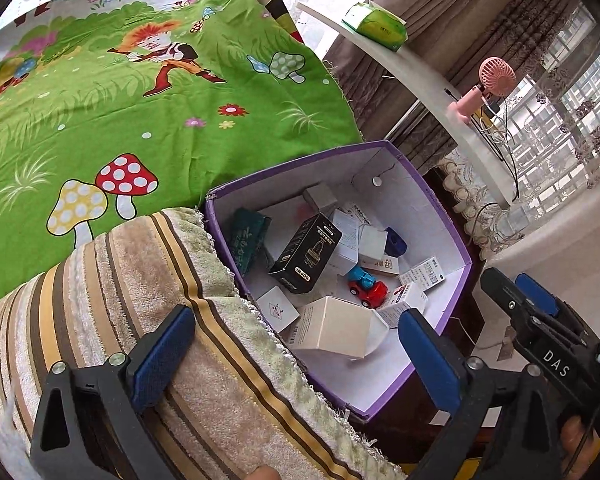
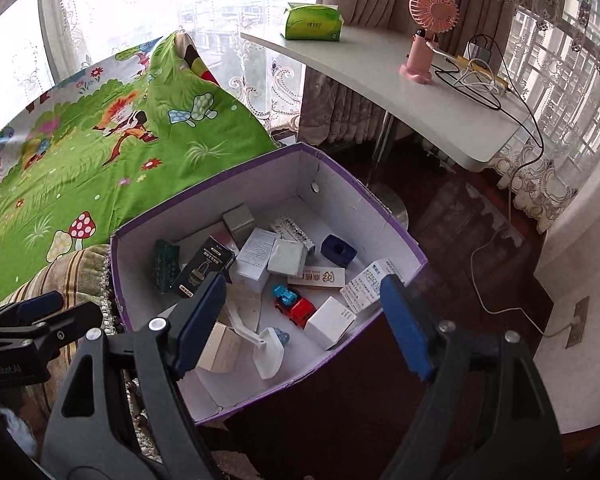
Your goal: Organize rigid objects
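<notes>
Both grippers — left gripper (image 1: 296, 344) and right gripper (image 2: 304, 320) — hung open and empty above the purple box (image 2: 380, 216), where small cartons (image 2: 330, 322) lay, probably light and stiff, best pinched across flat sides.

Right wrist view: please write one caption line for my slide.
Open right gripper hovers over a purple box of small cartons and a red toy car, beside a green cartoon sheet.
</notes>
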Tool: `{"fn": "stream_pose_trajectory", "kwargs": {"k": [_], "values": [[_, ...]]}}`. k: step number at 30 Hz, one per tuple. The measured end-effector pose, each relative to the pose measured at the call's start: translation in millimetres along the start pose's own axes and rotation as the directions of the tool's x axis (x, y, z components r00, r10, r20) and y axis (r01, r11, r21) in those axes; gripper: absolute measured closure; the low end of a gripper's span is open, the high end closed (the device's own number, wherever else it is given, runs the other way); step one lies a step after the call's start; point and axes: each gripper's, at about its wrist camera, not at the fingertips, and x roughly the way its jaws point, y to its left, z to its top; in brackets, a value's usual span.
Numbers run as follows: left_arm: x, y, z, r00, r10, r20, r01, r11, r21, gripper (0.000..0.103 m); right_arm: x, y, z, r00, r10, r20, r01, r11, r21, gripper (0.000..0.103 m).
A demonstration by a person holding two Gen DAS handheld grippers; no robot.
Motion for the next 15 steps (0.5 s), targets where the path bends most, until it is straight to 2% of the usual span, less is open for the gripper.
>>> {"fn": "stream_pose_trajectory", "kwargs": {"k": [15], "values": [[3.4,-2.0,-2.8,1.000,0.017,-0.011,-0.017,0.999,0.028,0.000,5.2,0.5,-4.2,1.000,0.007,-0.020,-0.007,1.000,-0.004,0.021]]}}
